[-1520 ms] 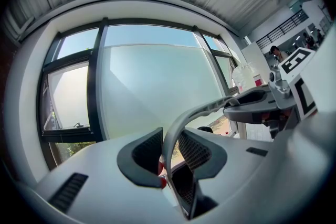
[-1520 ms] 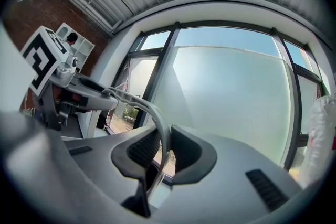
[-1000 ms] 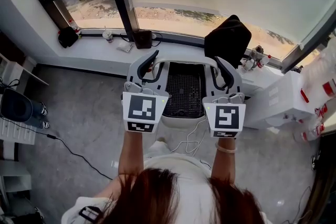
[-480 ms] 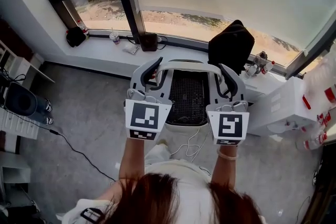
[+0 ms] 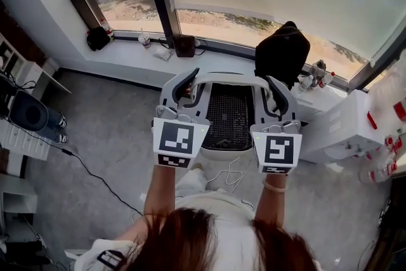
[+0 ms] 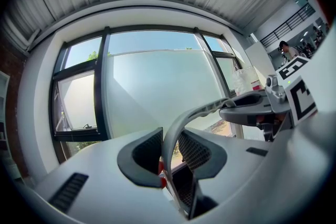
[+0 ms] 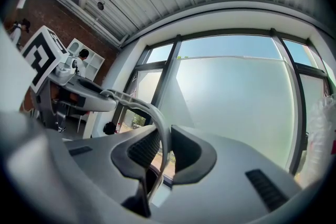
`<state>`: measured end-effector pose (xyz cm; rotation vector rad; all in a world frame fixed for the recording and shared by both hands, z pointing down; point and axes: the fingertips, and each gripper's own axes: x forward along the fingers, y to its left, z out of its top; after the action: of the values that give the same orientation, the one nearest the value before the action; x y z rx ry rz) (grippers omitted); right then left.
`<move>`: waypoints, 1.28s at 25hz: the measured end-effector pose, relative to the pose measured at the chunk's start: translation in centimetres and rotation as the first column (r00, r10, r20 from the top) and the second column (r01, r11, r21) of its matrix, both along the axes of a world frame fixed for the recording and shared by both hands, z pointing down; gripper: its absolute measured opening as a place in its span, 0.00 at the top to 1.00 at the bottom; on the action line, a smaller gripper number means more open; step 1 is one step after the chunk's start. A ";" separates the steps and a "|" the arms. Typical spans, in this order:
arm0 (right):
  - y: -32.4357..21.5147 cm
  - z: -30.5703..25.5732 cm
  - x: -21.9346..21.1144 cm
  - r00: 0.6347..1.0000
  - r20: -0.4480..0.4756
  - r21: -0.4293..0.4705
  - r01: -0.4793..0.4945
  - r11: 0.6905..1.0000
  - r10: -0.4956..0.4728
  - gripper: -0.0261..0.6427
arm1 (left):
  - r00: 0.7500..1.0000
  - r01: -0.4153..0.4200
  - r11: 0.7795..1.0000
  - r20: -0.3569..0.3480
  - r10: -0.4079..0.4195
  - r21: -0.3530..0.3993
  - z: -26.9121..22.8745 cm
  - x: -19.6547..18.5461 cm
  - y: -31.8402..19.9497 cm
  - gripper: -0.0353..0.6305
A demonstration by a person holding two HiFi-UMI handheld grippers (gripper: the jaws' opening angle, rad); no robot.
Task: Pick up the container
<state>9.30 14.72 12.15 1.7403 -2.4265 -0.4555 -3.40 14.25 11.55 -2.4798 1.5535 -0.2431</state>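
Far left, a black bag (image 5: 98,38) and a cup (image 5: 144,41) sit on the window sill (image 5: 127,59), and a cable (image 5: 89,168) trails across the grey floor (image 5: 108,130). Next come the left tongs (image 5: 184,82), clamped on the left end of the white handle (image 5: 228,78). The left gripper view backs that up: the dark pads (image 6: 144,152) stand narrow, with the handle (image 6: 176,128) running up between them. Dead centre is the container (image 5: 219,148) itself, white-walled with black mesh inside. It is held up in front of the person, above the floor, hanging from that handle between the two grippers. Across to the right tongs (image 5: 277,89), which grip the handle's other end. The right gripper view shows them closed tight on the thin strip. Behind them stands a black chair (image 5: 282,51), and far right is a white cabinet (image 5: 336,127).
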 end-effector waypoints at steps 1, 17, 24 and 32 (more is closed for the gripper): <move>0.4 0.1 0.0 1.000 0.000 0.001 0.000 1.000 0.000 0.84 | 1.000 -0.001 1.000 0.001 0.001 0.002 0.1 0.0 0.4 0.80; 6.9 -0.5 0.4 0.999 -0.017 0.035 -0.045 0.998 0.046 0.85 | 0.998 -0.055 0.998 -0.016 0.055 0.031 -0.3 0.5 6.2 0.80; 10.0 -0.1 0.3 0.998 -0.014 0.039 -0.064 0.997 0.064 0.85 | 0.997 -0.075 0.997 -0.017 0.076 0.032 0.1 0.5 9.1 0.80; 13.0 -0.3 0.6 0.997 -0.013 0.056 -0.081 0.995 0.082 0.85 | 0.995 -0.099 0.994 -0.003 0.099 0.053 -0.3 0.9 11.8 0.80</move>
<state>9.93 27.76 11.83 1.8433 -2.3436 -0.5292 -2.54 26.00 11.27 -2.5099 1.4147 -0.1775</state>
